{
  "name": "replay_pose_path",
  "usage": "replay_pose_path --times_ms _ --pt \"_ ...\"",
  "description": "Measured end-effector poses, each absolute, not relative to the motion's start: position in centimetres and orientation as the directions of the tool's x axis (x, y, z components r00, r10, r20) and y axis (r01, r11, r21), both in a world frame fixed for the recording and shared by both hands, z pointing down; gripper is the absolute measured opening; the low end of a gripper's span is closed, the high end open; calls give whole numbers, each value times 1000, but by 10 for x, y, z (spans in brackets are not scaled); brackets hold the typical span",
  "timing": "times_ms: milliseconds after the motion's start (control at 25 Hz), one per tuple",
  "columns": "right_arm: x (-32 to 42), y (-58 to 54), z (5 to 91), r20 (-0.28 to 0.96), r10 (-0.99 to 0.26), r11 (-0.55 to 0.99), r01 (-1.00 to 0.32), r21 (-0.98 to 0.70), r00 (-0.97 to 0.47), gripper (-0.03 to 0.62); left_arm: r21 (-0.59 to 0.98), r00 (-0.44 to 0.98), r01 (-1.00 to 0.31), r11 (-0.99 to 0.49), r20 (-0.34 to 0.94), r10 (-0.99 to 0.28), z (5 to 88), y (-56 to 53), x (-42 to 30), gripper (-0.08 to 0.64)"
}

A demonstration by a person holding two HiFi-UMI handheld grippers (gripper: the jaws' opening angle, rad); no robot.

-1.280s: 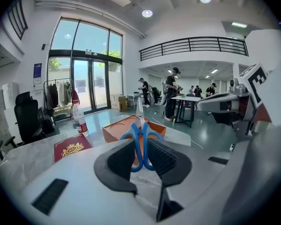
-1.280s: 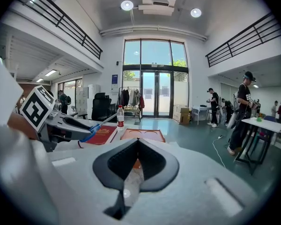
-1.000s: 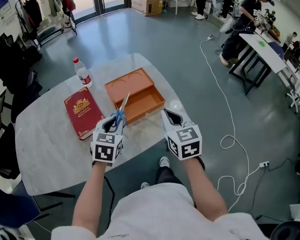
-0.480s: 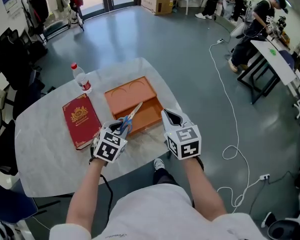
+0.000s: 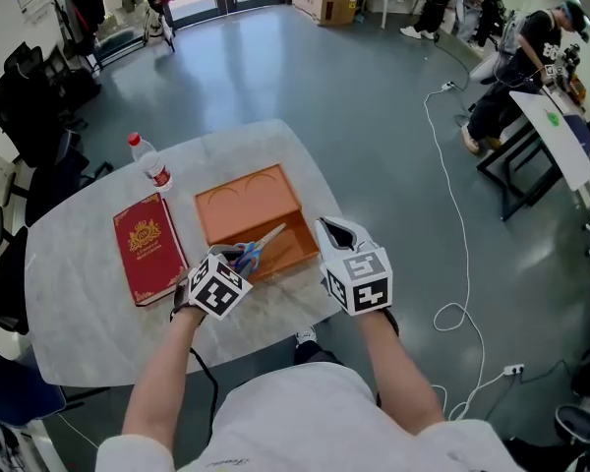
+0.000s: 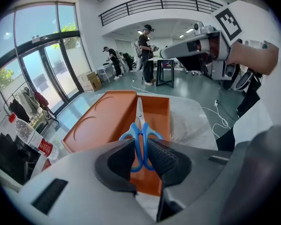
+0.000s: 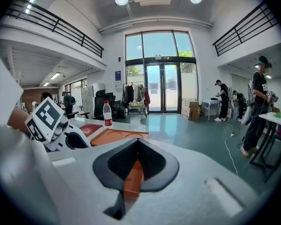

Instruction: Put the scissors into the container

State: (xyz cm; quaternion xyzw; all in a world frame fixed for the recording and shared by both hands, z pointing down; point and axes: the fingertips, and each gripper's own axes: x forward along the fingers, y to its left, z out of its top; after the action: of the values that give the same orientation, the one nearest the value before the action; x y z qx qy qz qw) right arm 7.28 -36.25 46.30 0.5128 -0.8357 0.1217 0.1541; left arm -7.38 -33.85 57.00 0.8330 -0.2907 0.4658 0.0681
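Blue-handled scissors [image 5: 254, 252] are held by their handles in my left gripper [image 5: 234, 261], which is shut on them. Their blades point up and right over the open lower compartment of the orange container [image 5: 239, 207]. In the left gripper view the scissors [image 6: 140, 125] lie along that compartment of the container [image 6: 103, 123], handles between the jaws of the left gripper [image 6: 141, 146]. I cannot tell whether the blades touch the bottom. My right gripper [image 5: 336, 232] hangs just right of the container, shut and holding nothing. Its closed jaws show in the right gripper view [image 7: 137, 143].
A red book [image 5: 147, 247] lies left of the container and a water bottle [image 5: 149, 163] stands behind it on the white table [image 5: 88, 332]. Black chairs [image 5: 25, 96] are off the table's left side. A white cable [image 5: 454, 313] runs on the floor at right.
My left gripper has swung the scissors from pointing up-table to pointing right and lower over the container's open compartment. The right gripper has stayed about where it was.
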Motion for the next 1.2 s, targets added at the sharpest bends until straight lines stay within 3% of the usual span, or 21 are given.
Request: replay_pose_path --times_ms 520,1200 --pt "88 -402 487 408 -759 522 -849 -86 -508 5 -144 265 -548 -824 904 -335 608 -359 -63 85" --pt "90 -428 492 416 -706 594 -799 -94 -573 5 -90 204 -559 -824 949 -242 632 -364 -58 86"
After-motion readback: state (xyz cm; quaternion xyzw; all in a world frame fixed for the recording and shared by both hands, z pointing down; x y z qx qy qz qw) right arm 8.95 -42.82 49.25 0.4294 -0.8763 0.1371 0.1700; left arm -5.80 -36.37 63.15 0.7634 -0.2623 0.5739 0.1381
